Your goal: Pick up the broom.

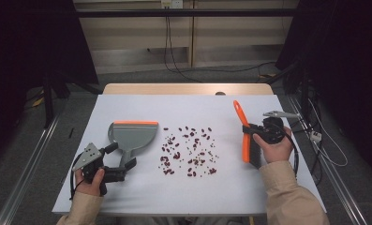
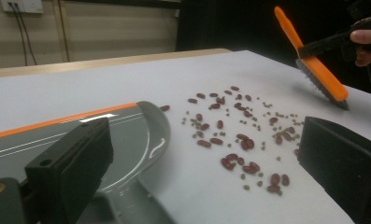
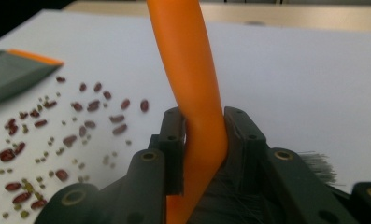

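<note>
Red beans and small green ones lie scattered mid-table, also seen in the left gripper view and the right gripper view. A grey dustpan with an orange lip lies flat to their left, handle toward me. My left gripper is open, its jaws standing wide apart on either side of the dustpan handle. To the right of the beans, my right gripper is shut on the handle of an orange brush. The brush is tilted, dark bristles low by the table, and its handle rises between the jaws.
The white table top has bare room behind and in front of the beans. A wooden edge runs along the back. Cables trail off the right side onto the floor.
</note>
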`<state>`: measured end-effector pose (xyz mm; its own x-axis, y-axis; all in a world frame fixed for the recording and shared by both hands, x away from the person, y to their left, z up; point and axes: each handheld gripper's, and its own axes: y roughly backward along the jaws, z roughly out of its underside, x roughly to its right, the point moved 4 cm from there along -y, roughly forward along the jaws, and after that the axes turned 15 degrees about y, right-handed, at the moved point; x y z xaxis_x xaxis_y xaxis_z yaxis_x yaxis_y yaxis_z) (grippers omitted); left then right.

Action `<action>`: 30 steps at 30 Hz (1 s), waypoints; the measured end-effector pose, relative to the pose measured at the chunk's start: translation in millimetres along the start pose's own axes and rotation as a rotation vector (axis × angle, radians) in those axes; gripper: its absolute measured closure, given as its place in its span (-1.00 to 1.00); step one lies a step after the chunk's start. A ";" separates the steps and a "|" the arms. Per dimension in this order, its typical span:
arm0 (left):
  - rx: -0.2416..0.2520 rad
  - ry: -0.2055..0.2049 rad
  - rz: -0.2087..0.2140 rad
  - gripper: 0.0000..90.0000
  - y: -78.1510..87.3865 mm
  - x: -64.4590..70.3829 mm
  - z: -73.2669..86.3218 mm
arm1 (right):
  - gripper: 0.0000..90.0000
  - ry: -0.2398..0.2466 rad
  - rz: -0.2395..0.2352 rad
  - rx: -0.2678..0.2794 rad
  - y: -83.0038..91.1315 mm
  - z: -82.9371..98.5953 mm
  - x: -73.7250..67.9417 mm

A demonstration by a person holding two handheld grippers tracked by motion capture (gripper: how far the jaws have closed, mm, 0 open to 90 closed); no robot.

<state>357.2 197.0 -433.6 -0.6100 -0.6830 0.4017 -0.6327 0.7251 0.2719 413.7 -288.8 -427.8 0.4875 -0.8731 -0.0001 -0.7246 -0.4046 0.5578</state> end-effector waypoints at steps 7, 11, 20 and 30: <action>-0.029 -0.022 0.026 -0.93 -12.4 17.5 -3.7 | 0.58 -0.017 0.021 0.181 19.7 -3.3 -5.6; -0.033 -0.030 0.043 -0.93 -20.9 25.9 -6.0 | 0.58 -0.037 0.020 0.228 23.8 -0.1 -5.5; -0.055 -0.035 0.091 -0.92 -38.7 41.8 -8.1 | 0.58 -0.023 -0.008 0.290 28.0 -10.4 -12.9; -0.085 -0.018 0.133 -0.91 -68.8 62.9 -15.5 | 0.58 0.009 -0.055 0.336 24.4 -42.0 -35.8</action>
<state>369.7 105.5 -413.5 -0.6948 -0.5815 0.4232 -0.5037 0.8135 0.2907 399.1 -255.9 -379.3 0.5335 -0.8457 -0.0144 -0.8164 -0.5193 0.2525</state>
